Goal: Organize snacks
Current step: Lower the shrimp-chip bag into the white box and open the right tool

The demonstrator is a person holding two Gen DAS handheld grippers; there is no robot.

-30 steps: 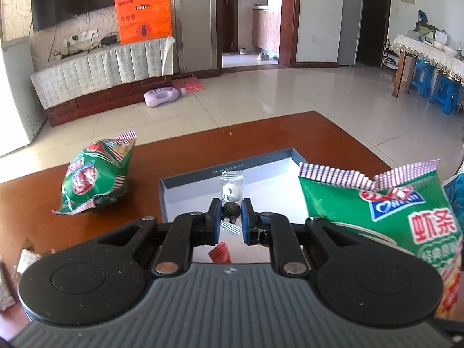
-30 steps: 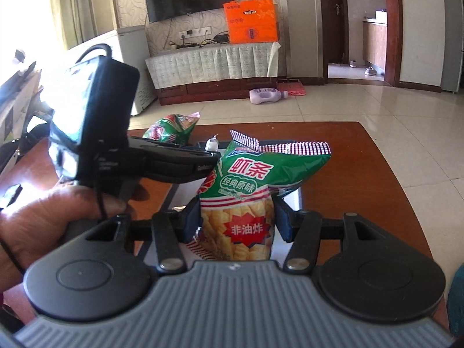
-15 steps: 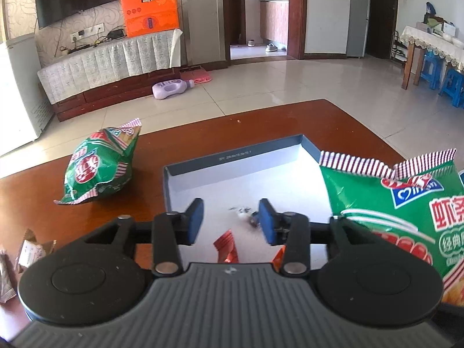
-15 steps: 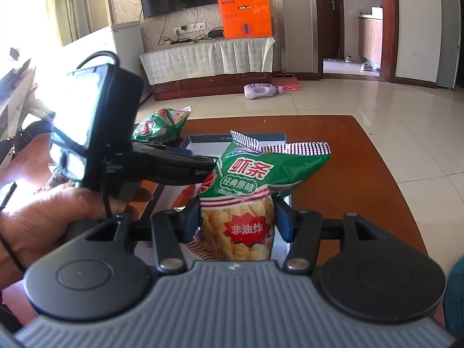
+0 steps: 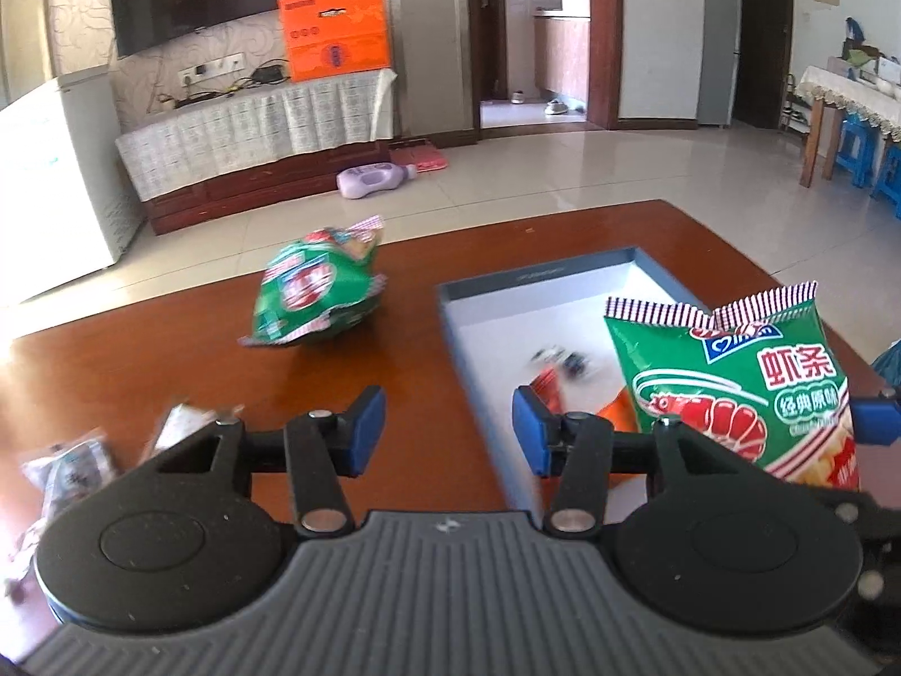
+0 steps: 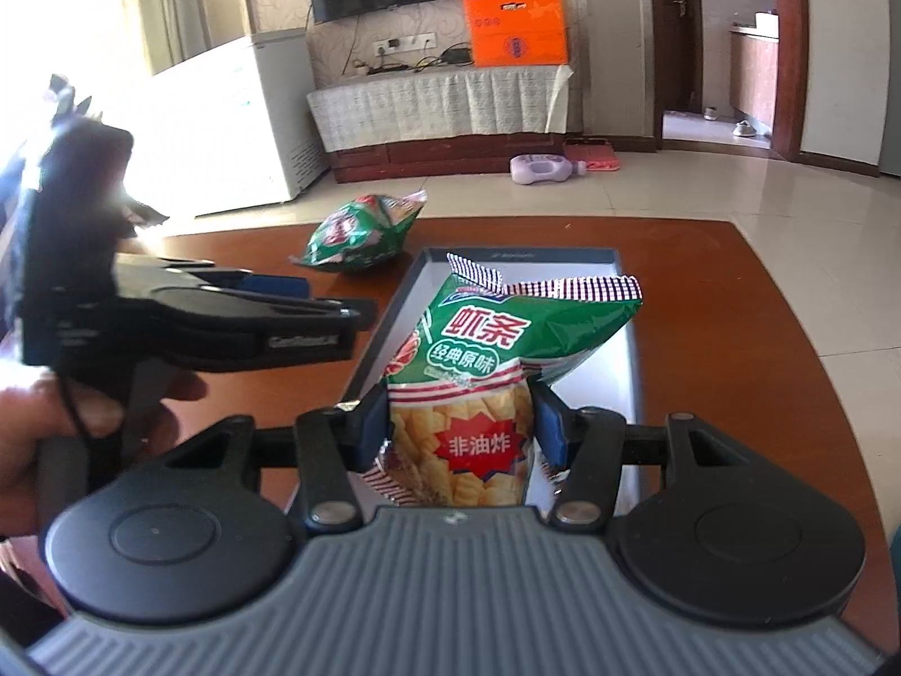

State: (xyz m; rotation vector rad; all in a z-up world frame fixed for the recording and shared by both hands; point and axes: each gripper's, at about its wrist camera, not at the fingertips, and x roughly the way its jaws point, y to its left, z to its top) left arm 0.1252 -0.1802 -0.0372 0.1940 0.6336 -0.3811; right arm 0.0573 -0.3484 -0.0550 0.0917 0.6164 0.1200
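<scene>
Pinching a crinkly green foil bag of shrimp sticks [image 6: 470, 388] between its blue pads, the right gripper [image 6: 459, 431] holds it upright over the shallow grey-rimmed box [image 6: 509, 255], whose floor is smooth and white. The bag reads 虾条, 经典原味 and, on a red starburst, 非油炸; its top seam is striped red and white.

The left gripper [image 5: 449, 428] has nothing between its blue pads, and its jaws are opening above the glossy brown table [image 5: 169, 349] just left of the box's rim. At its 11 o'clock lies a second, puffed green bag [image 5: 312, 296], well apart. At 1 o'clock, inside the box, sit a few small blurred wrappers [image 5: 557, 366]. At 9 o'clock more small packets [image 5: 73, 462] lie on the table, too blurred to read.

In the right wrist view a hand [image 6: 50, 439] grips the left tool at 9 o'clock.
</scene>
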